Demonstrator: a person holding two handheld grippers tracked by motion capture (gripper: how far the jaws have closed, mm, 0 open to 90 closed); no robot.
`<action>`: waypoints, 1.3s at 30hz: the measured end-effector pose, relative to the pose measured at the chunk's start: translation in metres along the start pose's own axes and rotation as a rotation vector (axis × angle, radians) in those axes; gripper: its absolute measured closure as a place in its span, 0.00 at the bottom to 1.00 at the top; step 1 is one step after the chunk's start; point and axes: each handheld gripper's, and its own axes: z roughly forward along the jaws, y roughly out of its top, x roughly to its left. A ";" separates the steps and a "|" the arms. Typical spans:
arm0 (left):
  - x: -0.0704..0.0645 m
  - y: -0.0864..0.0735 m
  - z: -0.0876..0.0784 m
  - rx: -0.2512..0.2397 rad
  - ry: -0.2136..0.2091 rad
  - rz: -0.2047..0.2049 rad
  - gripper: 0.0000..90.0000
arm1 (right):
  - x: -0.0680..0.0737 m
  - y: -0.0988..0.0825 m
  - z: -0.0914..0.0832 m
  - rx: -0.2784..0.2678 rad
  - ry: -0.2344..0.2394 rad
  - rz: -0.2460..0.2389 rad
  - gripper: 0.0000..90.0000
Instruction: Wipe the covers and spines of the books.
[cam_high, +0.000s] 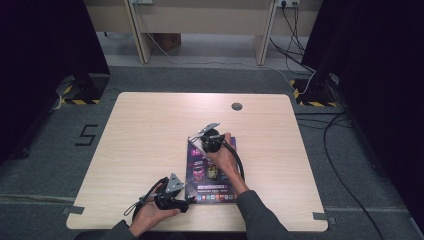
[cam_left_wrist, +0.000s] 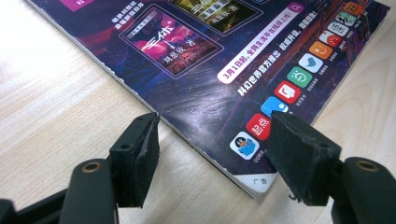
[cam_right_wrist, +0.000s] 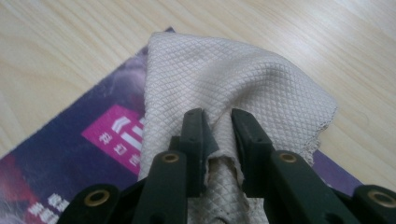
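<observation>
A magazine (cam_high: 212, 172) with a dark purple cover lies flat on the wooden table (cam_high: 145, 125), right of centre and near the front edge. My right gripper (cam_high: 206, 143) rests at the magazine's far left corner, shut on a beige textured cloth (cam_right_wrist: 233, 79) that is bunched between its jaws and lies over the cover (cam_right_wrist: 56, 154). My left gripper (cam_high: 186, 203) sits low at the near left corner. Its jaws stand open on either side of that corner (cam_left_wrist: 247, 179), and its fingertips (cam_left_wrist: 140, 135) are apart from the cover (cam_left_wrist: 210, 70).
A round cable hole (cam_high: 236, 106) sits near the table's far edge. Tape marks the front corners (cam_high: 74, 210). Cables (cam_high: 340, 165) run over the grey floor on the right. Dark curtains stand at both sides, with a wooden desk behind.
</observation>
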 end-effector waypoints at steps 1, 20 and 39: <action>0.000 0.000 0.000 0.000 -0.001 0.000 0.38 | 0.001 0.002 0.001 0.000 0.003 -0.011 0.83; 0.001 0.000 0.000 -0.002 -0.004 -0.007 0.37 | 0.034 -0.002 -0.005 -0.020 0.165 -0.072 0.83; 0.000 -0.001 0.000 -0.005 0.000 -0.011 0.37 | -0.041 -0.045 -0.030 -0.013 0.024 0.045 0.81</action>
